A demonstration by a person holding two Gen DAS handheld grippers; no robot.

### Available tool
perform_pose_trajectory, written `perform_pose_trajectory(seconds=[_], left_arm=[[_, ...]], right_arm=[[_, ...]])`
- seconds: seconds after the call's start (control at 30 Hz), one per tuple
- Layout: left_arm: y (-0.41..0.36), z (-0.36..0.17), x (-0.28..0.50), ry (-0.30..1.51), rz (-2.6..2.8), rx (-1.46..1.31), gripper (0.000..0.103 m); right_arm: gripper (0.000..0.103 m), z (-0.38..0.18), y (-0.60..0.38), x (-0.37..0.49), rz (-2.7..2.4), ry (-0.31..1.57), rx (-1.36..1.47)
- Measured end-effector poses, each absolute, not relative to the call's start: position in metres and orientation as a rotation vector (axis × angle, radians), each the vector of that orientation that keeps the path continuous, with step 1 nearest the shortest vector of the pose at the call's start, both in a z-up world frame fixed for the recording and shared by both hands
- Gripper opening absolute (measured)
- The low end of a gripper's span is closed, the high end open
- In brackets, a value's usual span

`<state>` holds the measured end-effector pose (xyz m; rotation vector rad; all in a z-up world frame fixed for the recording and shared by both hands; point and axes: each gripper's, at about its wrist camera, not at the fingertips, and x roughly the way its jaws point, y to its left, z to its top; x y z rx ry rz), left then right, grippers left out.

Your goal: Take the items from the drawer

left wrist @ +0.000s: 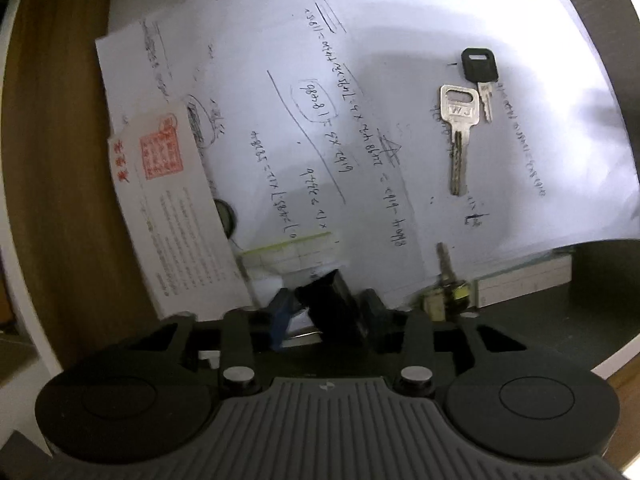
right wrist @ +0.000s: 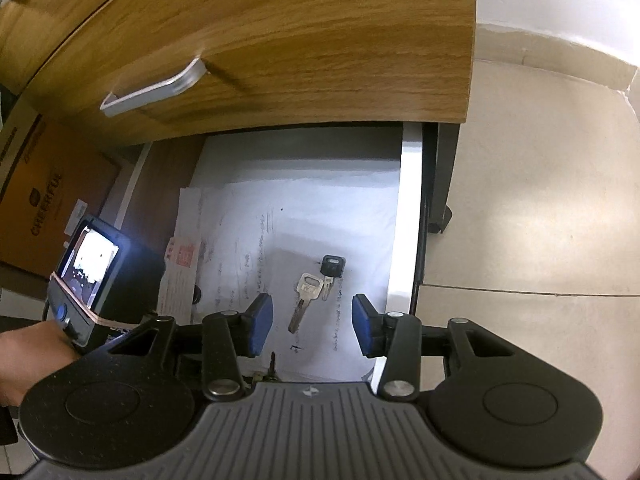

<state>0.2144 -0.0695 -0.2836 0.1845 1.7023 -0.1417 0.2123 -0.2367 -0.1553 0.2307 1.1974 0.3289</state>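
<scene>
Two keys, a silver key [right wrist: 305, 301] and a black-headed key [right wrist: 332, 270], lie mid-frame on papers [right wrist: 320, 208] in the open drawer [right wrist: 406, 216]. The right gripper [right wrist: 313, 325] hovers spread above them; lowering and closing seems next. The left gripper [left wrist: 326, 308] clamps a black object [left wrist: 334, 300].

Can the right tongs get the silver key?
Probably yes: the right tongs hang open above the flat silver metal key, which lies bare on white paper with nothing covering it.
</scene>
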Motion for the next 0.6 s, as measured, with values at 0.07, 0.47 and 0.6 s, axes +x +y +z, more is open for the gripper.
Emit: perform_pose_trajectory(seconds=[0.07, 0.47, 0.6], left_arm=[[-0.065, -0.281, 0.217, 1.696, -0.129, 0.153, 0.035], [-0.035, -0.246, 0.216, 1.560, -0.072, -0.021, 0.028], [-0.031, -0.226, 0.217, 1.502, -0.072, -0.070, 0.028]], right_arm=[[0.050, -0.155, -0.236, 0.212, 0.333, 1.195, 0.231], [0.050, -0.151, -0.226, 0.206, 0.387, 1.195, 0.213], [0.050, -0.150, -0.220, 0.201, 0.445, 1.190, 0.212]])
